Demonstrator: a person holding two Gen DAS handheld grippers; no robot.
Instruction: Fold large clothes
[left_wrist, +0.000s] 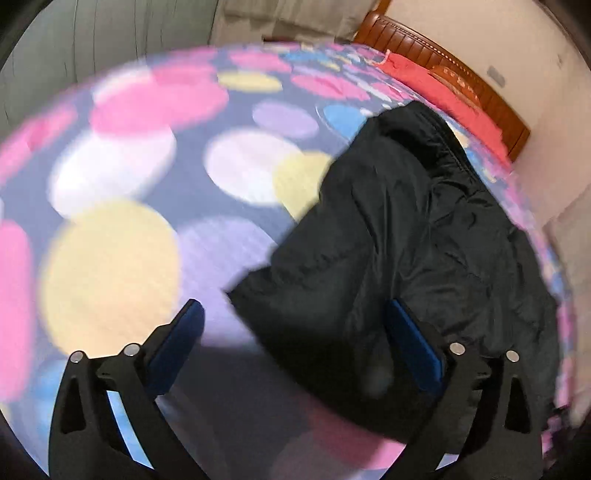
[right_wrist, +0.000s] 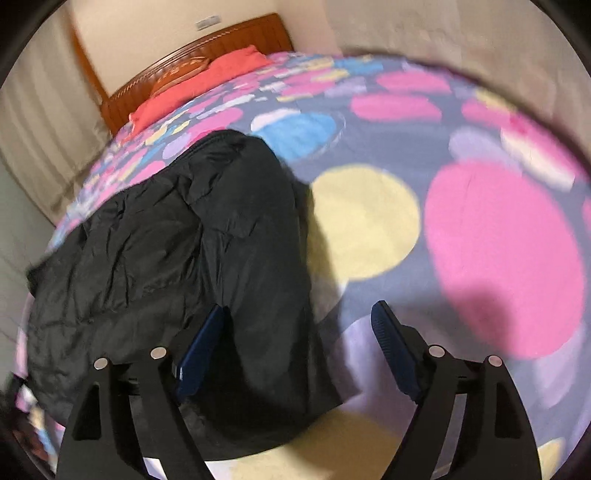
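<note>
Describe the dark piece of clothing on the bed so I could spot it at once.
Start at the wooden headboard and the red pillow below it, then follow the dotted bedspread toward the camera. There lies a puffy black jacket, crumpled and slightly shiny. It is the only dark, plain thing on a cover full of pink, yellow and blue circles.
</note>
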